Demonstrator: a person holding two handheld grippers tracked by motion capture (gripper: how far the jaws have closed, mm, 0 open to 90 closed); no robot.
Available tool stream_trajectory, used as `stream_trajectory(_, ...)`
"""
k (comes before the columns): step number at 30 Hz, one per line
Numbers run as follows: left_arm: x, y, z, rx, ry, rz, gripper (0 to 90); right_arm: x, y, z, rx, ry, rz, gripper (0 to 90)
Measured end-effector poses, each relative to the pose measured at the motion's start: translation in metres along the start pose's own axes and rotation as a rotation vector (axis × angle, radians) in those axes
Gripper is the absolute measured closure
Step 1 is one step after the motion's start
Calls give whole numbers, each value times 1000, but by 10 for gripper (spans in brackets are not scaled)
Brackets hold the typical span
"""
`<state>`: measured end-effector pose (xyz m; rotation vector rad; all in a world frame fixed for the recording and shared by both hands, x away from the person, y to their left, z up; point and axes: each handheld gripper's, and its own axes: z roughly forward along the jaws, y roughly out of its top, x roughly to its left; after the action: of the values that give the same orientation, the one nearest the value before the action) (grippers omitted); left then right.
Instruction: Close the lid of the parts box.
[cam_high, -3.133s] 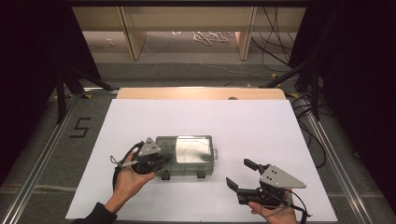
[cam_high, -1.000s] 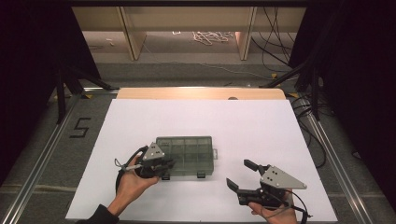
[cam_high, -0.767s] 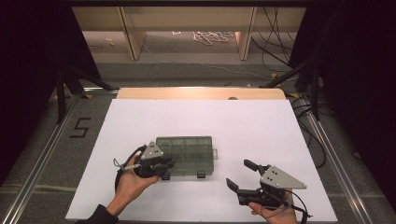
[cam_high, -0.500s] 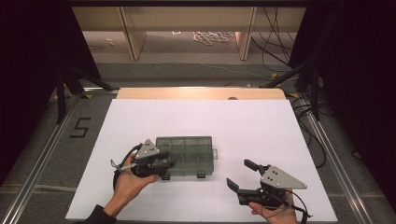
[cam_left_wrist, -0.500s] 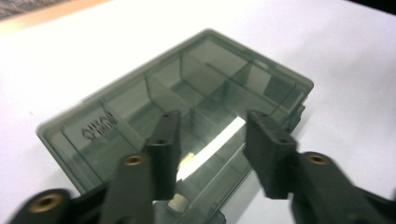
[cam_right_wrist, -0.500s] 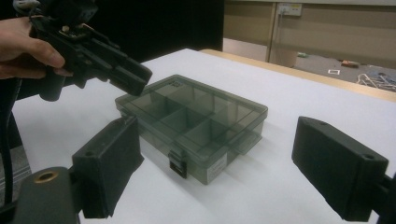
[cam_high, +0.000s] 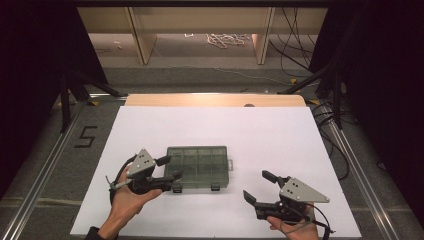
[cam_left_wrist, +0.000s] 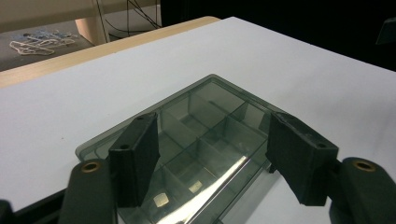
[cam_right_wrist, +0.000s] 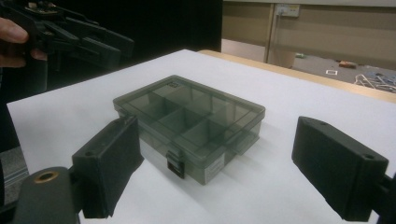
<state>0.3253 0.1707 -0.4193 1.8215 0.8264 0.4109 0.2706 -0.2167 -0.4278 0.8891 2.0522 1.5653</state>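
On the white table (cam_high: 280, 135) we see a smoky translucent compartment box (cam_high: 198, 166) lying flat with its lid closed, a little left of the middle and towards the near edge. At its left end we hold the left hand-held gripper (cam_high: 169, 168), whose jaws have just been opening; they now stand wide apart over that end of the box, and nothing is pressed between them (in the left gripper view the divided compartments show through the lid between the two black jaws). Our left hand (cam_high: 127, 197) grips this tool from below, by the near edge of the table. Well apart to the right, near the front right of the table, we hold the right hand-held gripper (cam_high: 259, 186) with its jaws spread open and empty, pointing towards the box. From the right gripper view, the box (cam_right_wrist: 189, 122) sits between and beyond the jaws, its front latches (cam_right_wrist: 176, 164) facing us.
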Motion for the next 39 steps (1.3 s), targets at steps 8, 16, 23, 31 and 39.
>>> stream_trajectory(8,-1,-9,-11,-30,-5,-9,307,1,-1,-2,1,-5,-5,162)
stream_trajectory(16,-5,-15,-20,-39,-8,4,300,1,-3,-6,-9,-2,-2,162)
stream_trajectory(23,-10,-20,-25,-85,-13,8,289,1,-4,-9,-1,2,-7,162)
stream_trajectory(31,-15,-25,-33,-115,-23,45,267,4,-5,-13,-15,-6,-18,161)
stream_trajectory(39,-23,-31,-41,-114,-9,31,240,4,-8,-20,-12,-9,-21,161)
